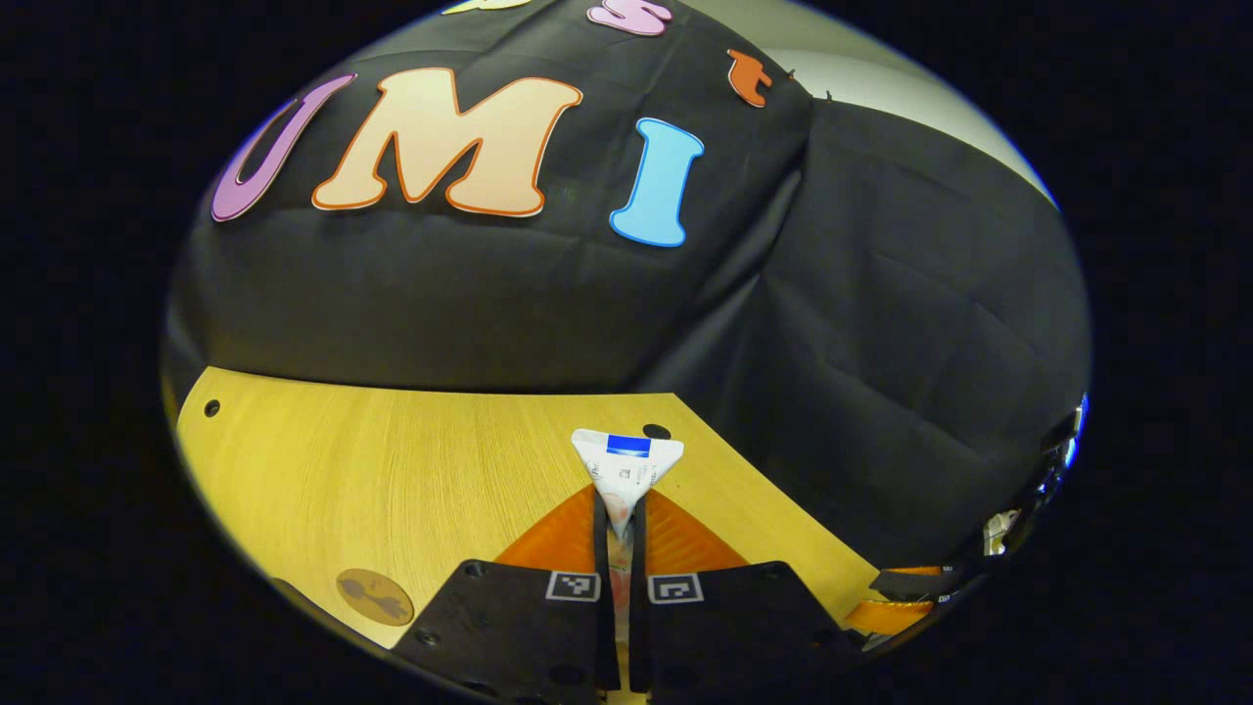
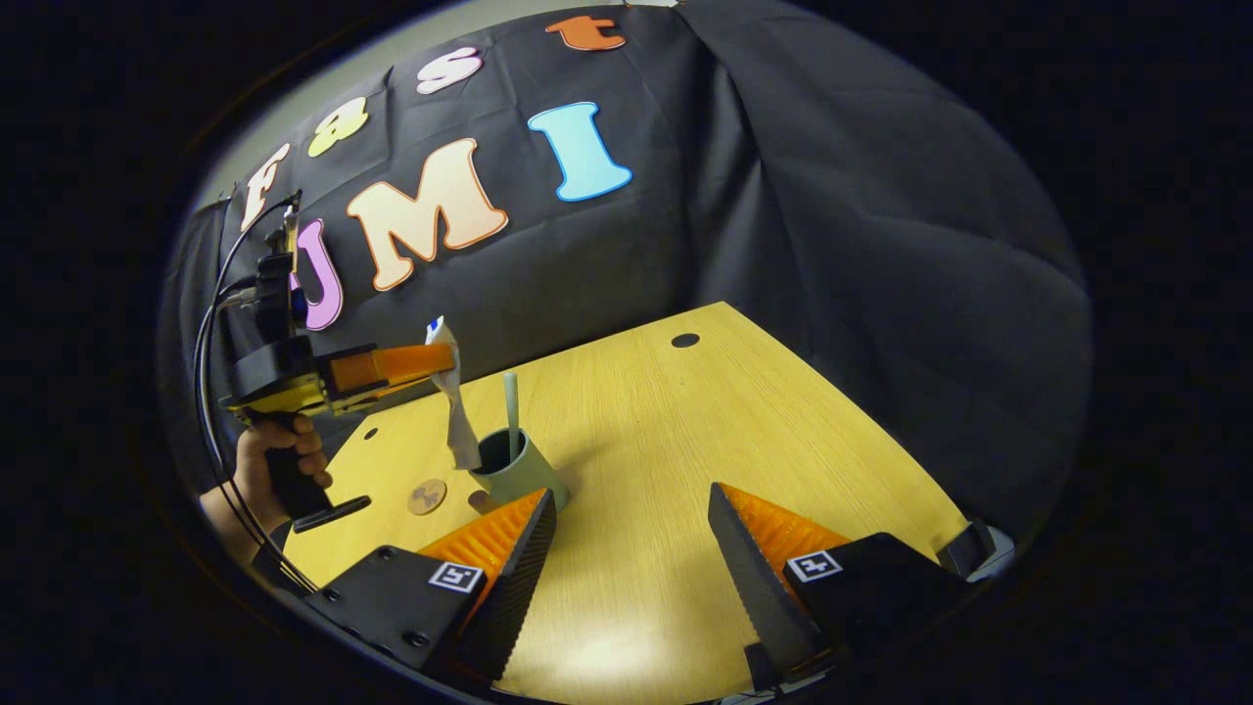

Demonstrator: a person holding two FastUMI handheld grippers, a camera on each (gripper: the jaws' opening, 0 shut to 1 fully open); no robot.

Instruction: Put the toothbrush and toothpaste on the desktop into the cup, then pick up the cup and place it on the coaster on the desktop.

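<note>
The left claw (image 2: 436, 364) grips the toothpaste (image 2: 452, 397) tube near its flat crimped end, the tube hanging nearly upright with its lower end at the rim of the cup (image 2: 517, 472) on the bench (image 2: 685, 450). The toothbrush (image 2: 510, 401) already stands inside the cup. The right claw (image 2: 631, 534) waits spread and empty, low over the bench near the cup. A coaster (image 2: 427, 496) lies just beside the cup. Judged from here, the tube should drop straight down, clear of the rim and brush, before the fingers part, so the cup does not tip.
</note>
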